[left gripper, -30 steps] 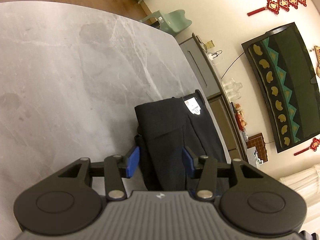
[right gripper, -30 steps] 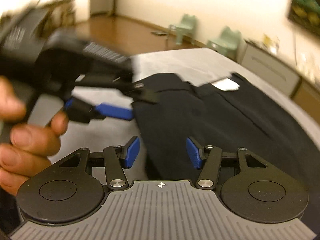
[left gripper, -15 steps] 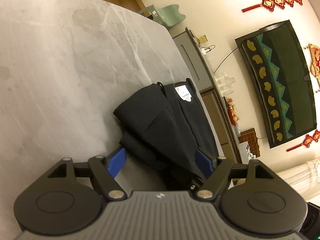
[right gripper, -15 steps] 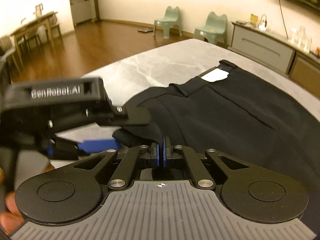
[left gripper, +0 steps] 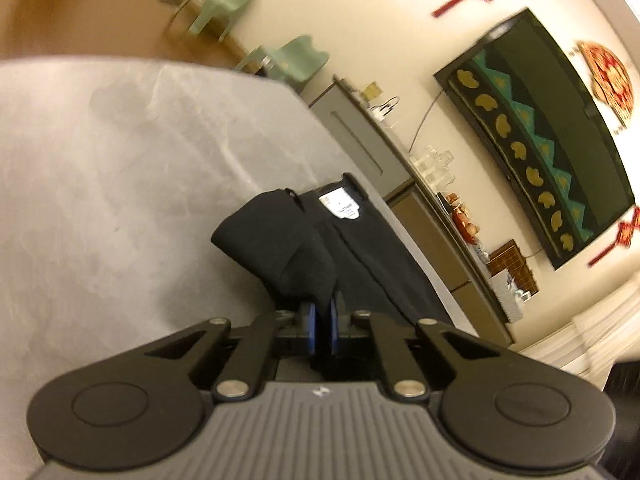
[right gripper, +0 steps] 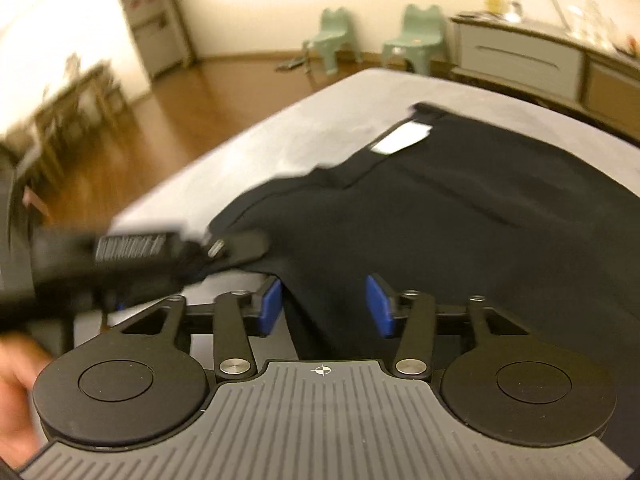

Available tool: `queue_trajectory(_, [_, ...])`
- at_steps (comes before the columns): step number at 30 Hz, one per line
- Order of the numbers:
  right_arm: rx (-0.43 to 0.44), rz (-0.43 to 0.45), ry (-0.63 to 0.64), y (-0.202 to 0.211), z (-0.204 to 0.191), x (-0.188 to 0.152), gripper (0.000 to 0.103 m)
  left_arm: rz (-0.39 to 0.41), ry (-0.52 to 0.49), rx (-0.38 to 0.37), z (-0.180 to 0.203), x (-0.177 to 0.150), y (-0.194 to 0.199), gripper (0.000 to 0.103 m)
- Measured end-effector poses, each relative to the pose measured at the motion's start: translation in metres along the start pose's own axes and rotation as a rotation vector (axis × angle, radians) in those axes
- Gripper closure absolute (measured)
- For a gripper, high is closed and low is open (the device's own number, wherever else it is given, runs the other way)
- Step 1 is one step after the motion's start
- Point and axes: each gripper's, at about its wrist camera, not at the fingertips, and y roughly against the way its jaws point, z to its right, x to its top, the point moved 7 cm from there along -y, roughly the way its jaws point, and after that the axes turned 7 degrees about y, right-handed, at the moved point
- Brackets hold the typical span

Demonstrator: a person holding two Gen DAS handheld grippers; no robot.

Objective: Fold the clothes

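Observation:
A black garment (left gripper: 320,236) with a white label (left gripper: 340,206) lies partly folded on the grey marble table (left gripper: 120,180). My left gripper (left gripper: 320,326) is shut on a bunched near edge of the garment and holds it up. In the right wrist view the garment (right gripper: 460,220) spreads across the table, its label (right gripper: 402,140) at the far end. My right gripper (right gripper: 324,308) is open, its blue pads either side of a hanging fold of the cloth. The left gripper (right gripper: 236,250) shows blurred at the left, its tips in the cloth.
The table edge runs close behind the garment, with a grey sideboard (left gripper: 360,136) beyond it. Two green chairs (right gripper: 376,40) stand on the wooden floor. A dark wall hanging (left gripper: 540,140) is on the wall. A hand (right gripper: 20,380) is at the left.
My left gripper has closed on the garment's near edge; it was open half a second ago. My right gripper, shut on the cloth then, has opened. Both views are blurred by motion.

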Motion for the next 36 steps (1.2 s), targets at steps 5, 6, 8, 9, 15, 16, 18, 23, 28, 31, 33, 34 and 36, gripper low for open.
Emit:
queue_trajectory(5, [-0.039,-0.039,-0.059,-0.010,0.037,0.034,0.043,0.049,-0.193,0.055,0.027,-0.017,0.001,0.098])
queue_trajectory(6, [-0.029,-0.053,-0.057,-0.015,0.039,0.040,0.043,0.045,-0.201,0.057,0.029,-0.019,0.000,0.098])
queue_trajectory(8, [-0.010,-0.082,-0.053,-0.024,0.044,0.052,0.041,0.053,-0.242,0.082,0.031,-0.022,-0.001,0.098])
queue_trajectory(9, [-0.001,-0.096,-0.051,-0.028,0.046,0.058,0.038,0.057,-0.273,0.092,0.034,-0.024,-0.002,0.098])
queue_trajectory(15, [-0.095,-0.211,0.030,-0.079,0.044,0.086,0.024,0.059,-0.544,0.109,0.065,-0.062,-0.014,0.098])
queue_trajectory(16, [-0.105,-0.214,0.052,-0.087,0.037,0.093,0.019,0.059,-0.568,0.115,0.067,-0.066,-0.015,0.098])
queue_trajectory(18, [-0.112,-0.223,0.098,-0.102,0.020,0.105,0.017,0.058,-0.617,0.128,0.071,-0.074,-0.017,0.098])
queue_trajectory(23, [-0.138,-0.350,0.226,-0.153,-0.017,0.120,0.014,0.053,-0.706,0.151,0.077,-0.089,-0.018,0.098])
queue_trajectory(28, [-0.260,-0.525,0.387,-0.189,-0.015,0.102,0.092,0.051,-0.760,0.160,0.079,-0.100,-0.014,0.098])
queue_trajectory(31, [-0.241,-0.410,0.343,-0.152,-0.002,0.113,0.096,0.055,-0.770,0.137,0.085,-0.103,-0.006,0.098])
queue_trajectory(33, [-0.227,-0.305,0.265,-0.107,0.017,0.117,0.096,0.056,-0.779,0.103,0.095,-0.109,0.002,0.098])
queue_trajectory(34, [-0.223,-0.253,0.210,-0.080,0.031,0.115,0.096,0.056,-0.792,0.078,0.101,-0.114,0.008,0.098])
queue_trajectory(36, [-0.221,-0.172,0.096,-0.033,0.065,0.101,0.096,0.042,-0.838,0.018,0.115,-0.132,0.019,0.101])
